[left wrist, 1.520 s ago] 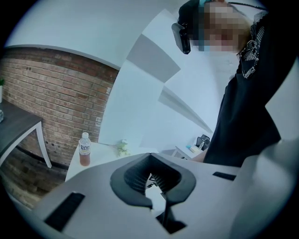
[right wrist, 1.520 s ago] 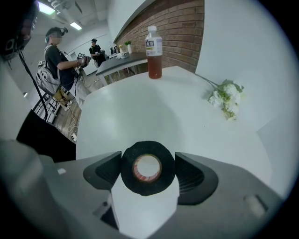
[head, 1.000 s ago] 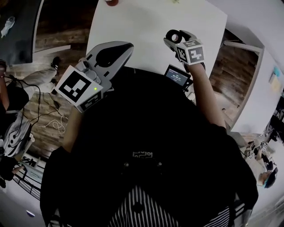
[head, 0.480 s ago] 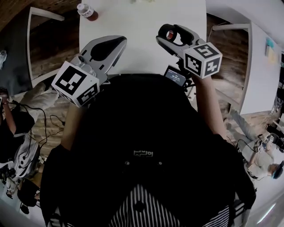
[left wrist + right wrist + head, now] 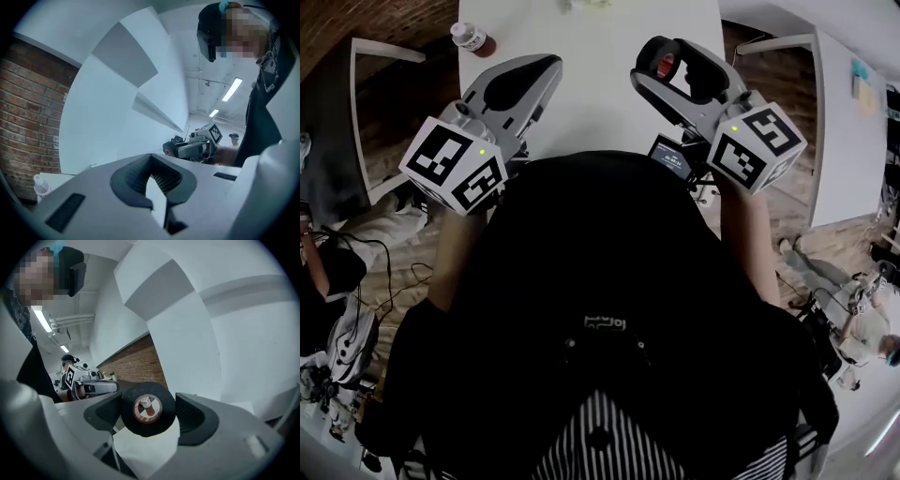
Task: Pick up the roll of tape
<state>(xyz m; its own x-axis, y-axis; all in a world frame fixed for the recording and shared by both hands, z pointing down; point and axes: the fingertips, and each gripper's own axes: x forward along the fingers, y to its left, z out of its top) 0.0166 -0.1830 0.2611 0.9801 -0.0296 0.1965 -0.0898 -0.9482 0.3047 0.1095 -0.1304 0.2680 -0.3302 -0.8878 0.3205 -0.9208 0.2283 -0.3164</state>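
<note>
Tape: black roll of tape with a reddish-brown core [image 5: 158, 425], clamped in the grey two-jaw right gripper [image 5: 664, 60]. The jaws are closed on the roll's outer rim from both sides. The core hole faces back along the jaws, so the roll's axis runs roughly in line with the gripper. The roll sits at the jaw tips, over the far half of the white rectangular table [image 5: 600, 112] and apparently lifted off it.

Grey two-jaw left gripper [image 5: 151, 164]: jaws together, nothing between the ribbed pads. It is held level with the right one, well apart from the roll.

Judgement: the pick looks done. Any further move depends only on the right jaws keeping their pinch across the rim.

Other items: a small clear bottle with a white cap and a dark red base [image 5: 472, 38] at the table's far left corner, and a small black device with a lit screen [image 5: 668, 157] at the near edge.

Hidden or unclear:
- The person's dark torso covers the near table edge.
- Contact on the roll's underside is not visible.
- The gap between roll and tabletop cannot be confirmed from any view.
</note>
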